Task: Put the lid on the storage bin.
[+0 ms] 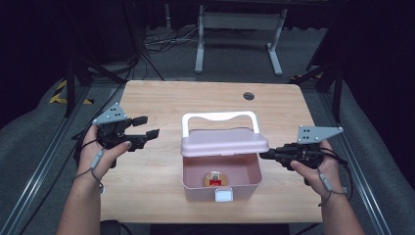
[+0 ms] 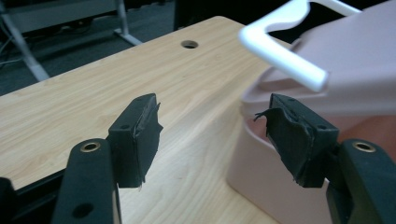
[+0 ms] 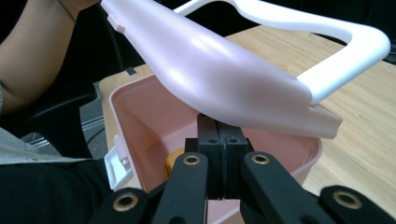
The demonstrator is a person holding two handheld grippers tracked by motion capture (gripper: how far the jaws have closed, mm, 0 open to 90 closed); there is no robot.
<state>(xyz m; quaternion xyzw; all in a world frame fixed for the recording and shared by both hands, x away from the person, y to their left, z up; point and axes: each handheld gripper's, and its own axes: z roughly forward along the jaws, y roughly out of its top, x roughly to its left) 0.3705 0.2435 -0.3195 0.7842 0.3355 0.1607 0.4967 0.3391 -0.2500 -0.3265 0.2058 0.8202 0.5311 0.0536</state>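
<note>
The table point(image 1: 161, 103) is light wood-grain laminate, smooth and matt. At its 6 o'clock edge the pink box point(image 1: 220, 188) and its lid point(image 3: 224, 74) look like glossy, smooth plastic, as does the white handle point(image 2: 280, 51). Frayed matt black tape wraps the pads point(image 2: 140, 135).

The high view looks down and forward from above the person's side of the table point(image 1: 161, 98), far enough to see the whole top and the floor behind.

The left gripper view sits low behind its own two jaws, very close. Between the jaws is table wood; the pink box point(image 2: 261, 172) stands past the right jaw.

The right gripper view looks along its jaws, pressed together, from very near. The box's lid point(image 3: 224, 79) hangs just above the jaw tips.

All three views share the box.
</note>
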